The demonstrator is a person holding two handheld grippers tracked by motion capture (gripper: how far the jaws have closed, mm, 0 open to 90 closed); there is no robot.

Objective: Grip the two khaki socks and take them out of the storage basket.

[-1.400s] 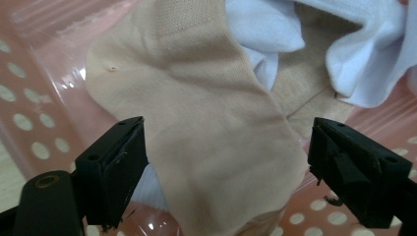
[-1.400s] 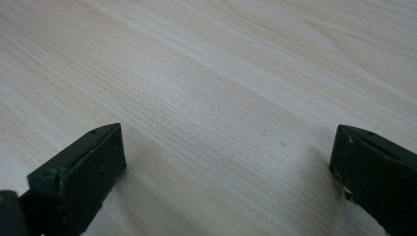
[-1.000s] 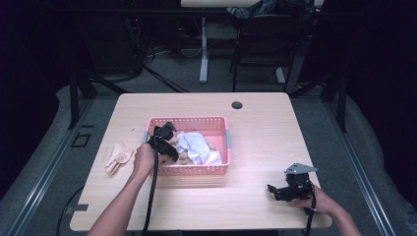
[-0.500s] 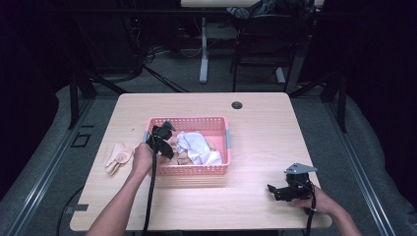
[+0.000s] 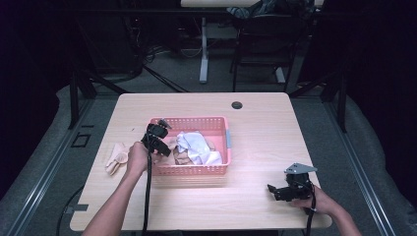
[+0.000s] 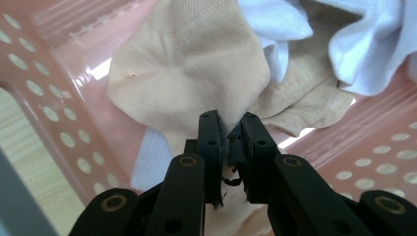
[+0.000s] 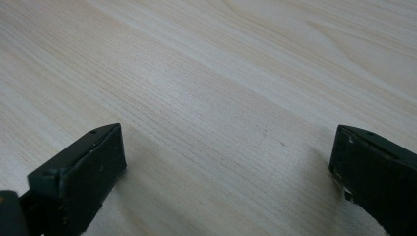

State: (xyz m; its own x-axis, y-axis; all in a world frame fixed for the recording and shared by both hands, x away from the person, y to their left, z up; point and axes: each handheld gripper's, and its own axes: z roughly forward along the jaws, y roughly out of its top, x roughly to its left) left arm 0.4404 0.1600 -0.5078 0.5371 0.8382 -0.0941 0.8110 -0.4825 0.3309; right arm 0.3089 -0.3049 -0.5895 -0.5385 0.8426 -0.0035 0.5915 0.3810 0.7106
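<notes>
A pink basket [image 5: 223,168] on the wooden table holds a beige sock [image 6: 192,78] and white cloth [image 5: 196,147] [image 6: 364,44]. My left gripper [image 5: 164,147] [image 6: 230,129] reaches into the basket's left end. Its jaws have just been closing and are now pinched on a fold of the beige sock. My right gripper [image 5: 275,191] [image 7: 226,147] rests near the table's front right corner, jaws wide apart over bare wood, nothing between them.
Another beige sock [image 5: 116,157] lies on the table left of the basket. A round black grommet [image 5: 237,104] sits near the far edge. Black frame legs and a chair stand beyond the table.
The left gripper has dipped slightly into the basket and shut on the beige sock. The right gripper has stayed still.
</notes>
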